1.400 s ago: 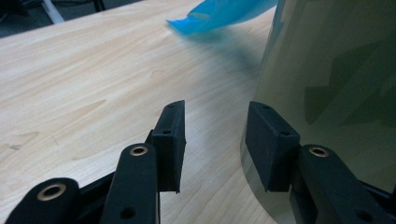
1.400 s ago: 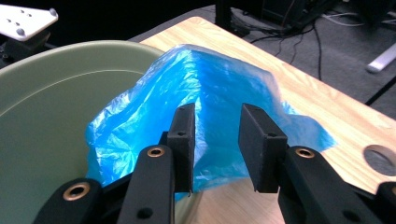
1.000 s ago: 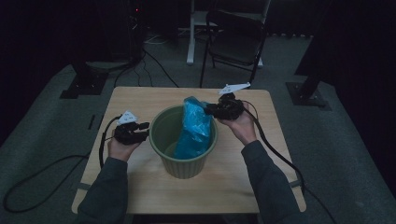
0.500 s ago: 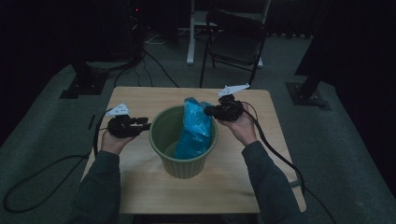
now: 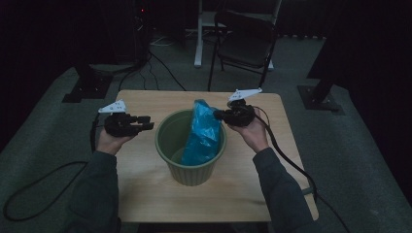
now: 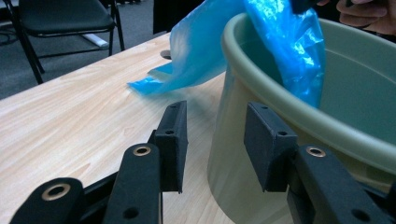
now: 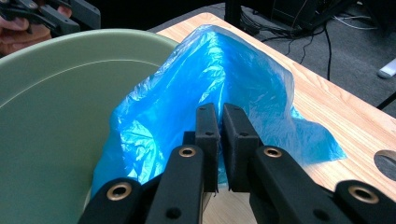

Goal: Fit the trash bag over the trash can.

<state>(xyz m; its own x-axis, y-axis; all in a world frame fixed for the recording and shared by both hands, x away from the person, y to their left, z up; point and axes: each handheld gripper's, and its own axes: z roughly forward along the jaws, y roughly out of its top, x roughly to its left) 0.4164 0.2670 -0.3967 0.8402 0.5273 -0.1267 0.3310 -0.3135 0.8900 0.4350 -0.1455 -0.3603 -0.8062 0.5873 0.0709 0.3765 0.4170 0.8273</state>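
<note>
A green round bin (image 5: 190,162) stands mid-table with a blue plastic bag (image 5: 201,133) hanging into it and spilling over its far right rim. My right gripper (image 5: 218,115) sits at that rim. In the right gripper view its jaws (image 7: 220,140) have just been closing and stand almost together on a fold of the blue bag (image 7: 205,84). My left gripper (image 5: 145,122) hovers left of the bin, open. In the left gripper view nothing lies between the left gripper's (image 6: 215,135) pads, and the bin wall (image 6: 233,177) stands just ahead of them.
The wooden table (image 5: 145,194) has bare room in front of and beside the bin. A round hole (image 7: 387,163) is cut in the top near the bag's loose end. A black chair (image 5: 245,43) and floor cables (image 5: 160,63) lie beyond the far edge.
My left gripper has lifted and drifted slightly away from the bin. The right gripper has stayed at the bag, and its jaws have drawn together.
</note>
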